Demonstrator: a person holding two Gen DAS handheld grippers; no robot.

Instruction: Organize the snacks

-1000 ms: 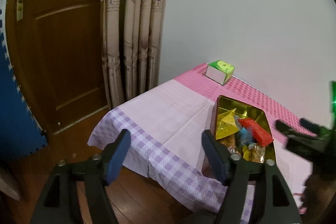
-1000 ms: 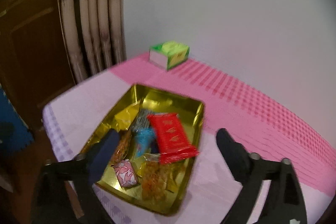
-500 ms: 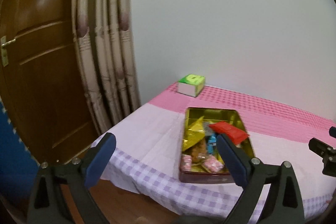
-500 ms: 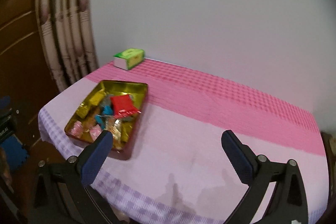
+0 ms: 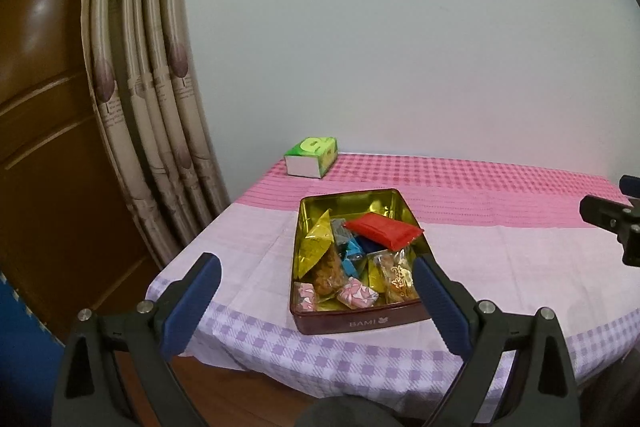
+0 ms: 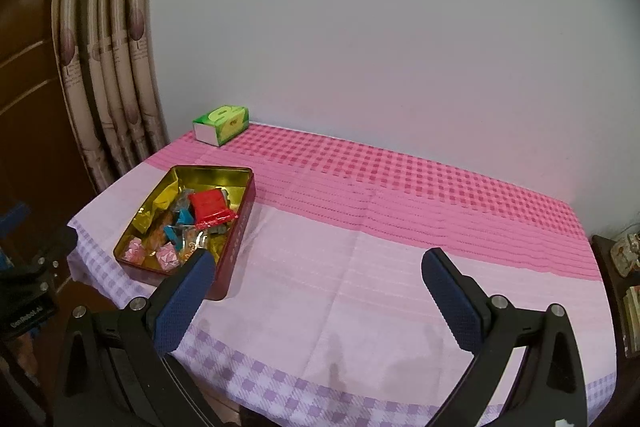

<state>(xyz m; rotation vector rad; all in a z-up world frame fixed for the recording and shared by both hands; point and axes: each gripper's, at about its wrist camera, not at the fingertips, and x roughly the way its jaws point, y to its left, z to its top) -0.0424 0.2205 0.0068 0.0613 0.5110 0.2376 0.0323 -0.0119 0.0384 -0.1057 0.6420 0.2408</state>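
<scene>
Both grippers hang back off the near edge of the table [image 6: 400,267], and the whole question is which one sits closer to the tin [image 5: 360,321]; in the left wrist view the left gripper [image 5: 316,297] frames it squarely, the tin lying just ahead and between the two blue pads, its long axis running away from the fingers toward the wall; the jaws stand wide apart with nothing between the pads, so nothing is held; in the right wrist view the right gripper [image 6: 320,291] is also spread wide and empty, but it faces bare cloth, and the tin [image 6: 240,227] lies off to its left, beyond the left pad; so I judge the left hand the nearer and better lined up. The snacks are all in the tin: a red packet [image 5: 382,233] on top toward the far end, a yellow foil pouch [image 5: 316,247] along the left wall, blue wrappers in the middle, two pink candies [image 5: 358,297] at the near end; some of the clear-wrapped pieces may overlap, the lens makes that hard to read. A green box [image 5: 312,157] sits well apart at the far left corner, near the curtain [image 5: 152,107]; nothing loose shows on the cloth, so the tin itself looks like the next thing to reach for.
</scene>
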